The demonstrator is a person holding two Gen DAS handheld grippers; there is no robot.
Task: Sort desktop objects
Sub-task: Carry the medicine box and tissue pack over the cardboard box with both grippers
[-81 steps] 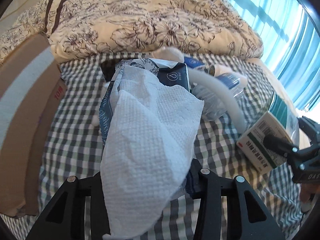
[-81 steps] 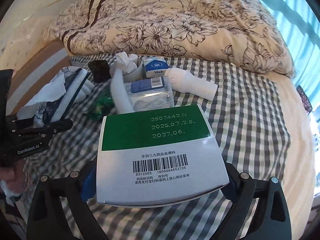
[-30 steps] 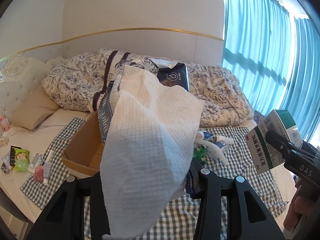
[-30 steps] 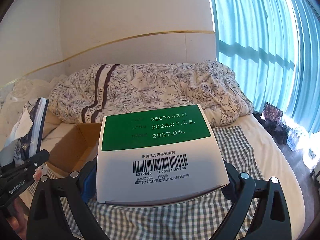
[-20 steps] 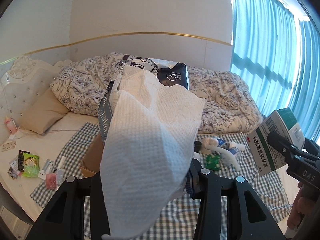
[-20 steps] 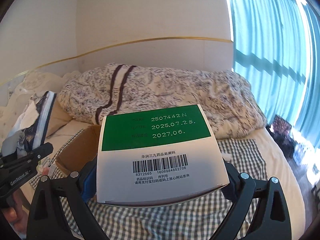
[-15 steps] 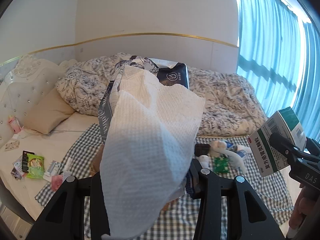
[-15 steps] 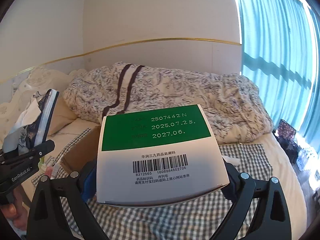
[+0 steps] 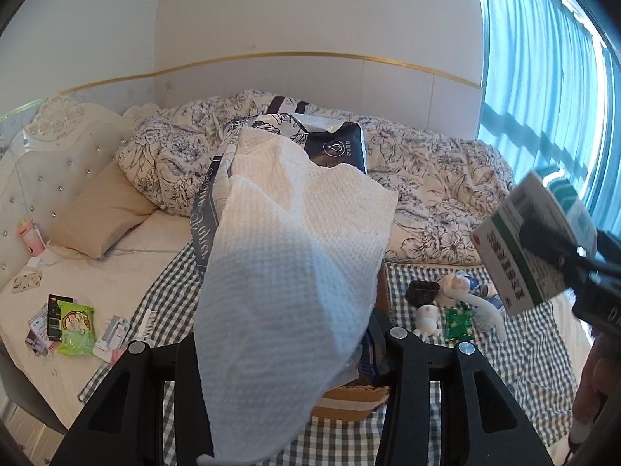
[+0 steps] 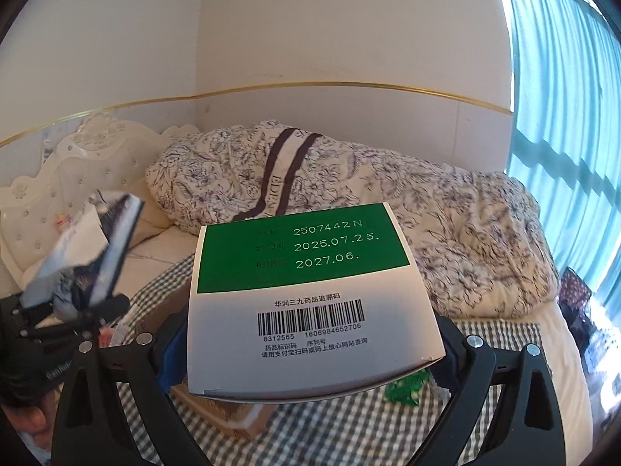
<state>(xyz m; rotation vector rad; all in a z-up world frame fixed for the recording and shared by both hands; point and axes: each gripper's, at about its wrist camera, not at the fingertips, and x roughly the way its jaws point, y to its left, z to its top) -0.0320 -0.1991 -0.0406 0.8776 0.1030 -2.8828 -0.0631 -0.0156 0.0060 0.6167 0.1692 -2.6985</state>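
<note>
Green-and-white cardboard, the medicine box (image 10: 310, 299) sits clamped between the right gripper (image 10: 306, 353) jaws, held high over the checked cloth (image 10: 496, 334). The left gripper (image 9: 279, 353) is closed on a dark tissue pack (image 9: 333, 147) — one white tissue (image 9: 291, 272) hanging loose. Both seem lifted clear for carrying; the cardboard box (image 9: 349, 400) below looks the likely drop — unsorted bits (image 9: 446, 306) remain.
</note>
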